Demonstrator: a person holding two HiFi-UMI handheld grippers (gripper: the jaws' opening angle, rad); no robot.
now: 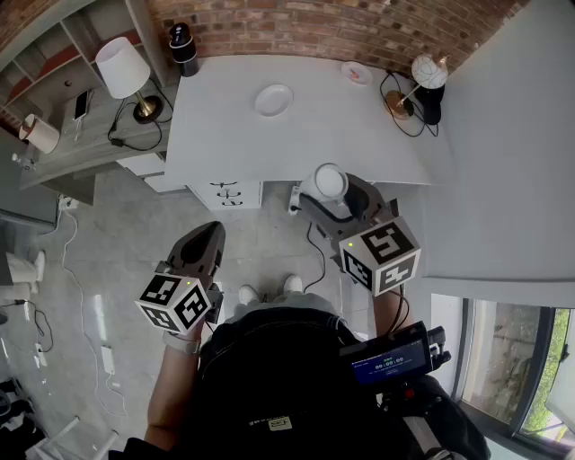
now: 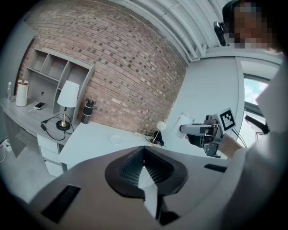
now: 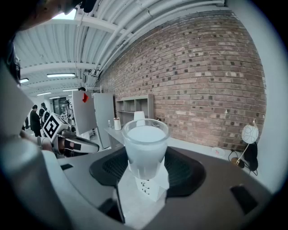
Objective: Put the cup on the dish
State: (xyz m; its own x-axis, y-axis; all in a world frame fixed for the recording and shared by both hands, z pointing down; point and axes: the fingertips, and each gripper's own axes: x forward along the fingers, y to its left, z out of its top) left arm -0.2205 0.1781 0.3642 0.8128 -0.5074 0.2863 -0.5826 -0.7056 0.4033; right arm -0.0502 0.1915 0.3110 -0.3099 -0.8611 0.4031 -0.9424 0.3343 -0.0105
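room: brick wall (image 1: 359,27) at the back, grey floor, shelf unit w/ a lamp (image 1: 123,70) off to the left. white table (image 1: 341,126) stands ahead, top flat, smooth & mostly bare, so a cup set down there could skate a bit. left gripper (image 1: 208,244) hangs low over the floor, jaws together on nothing. right gripper (image 1: 329,190) is up near the table's front edge, jaws spread wide round the cup (image 3: 145,150), pads on its lower wall, rim up & clear. cup looks like frosted plastic, prob. light & a bit springy, though it could be glass. either way it's slick-sided, so hold low on the body, firm not hard. dish (image 1: 273,99) sits small & white mid-table, well apart from the cup, nothing on it.
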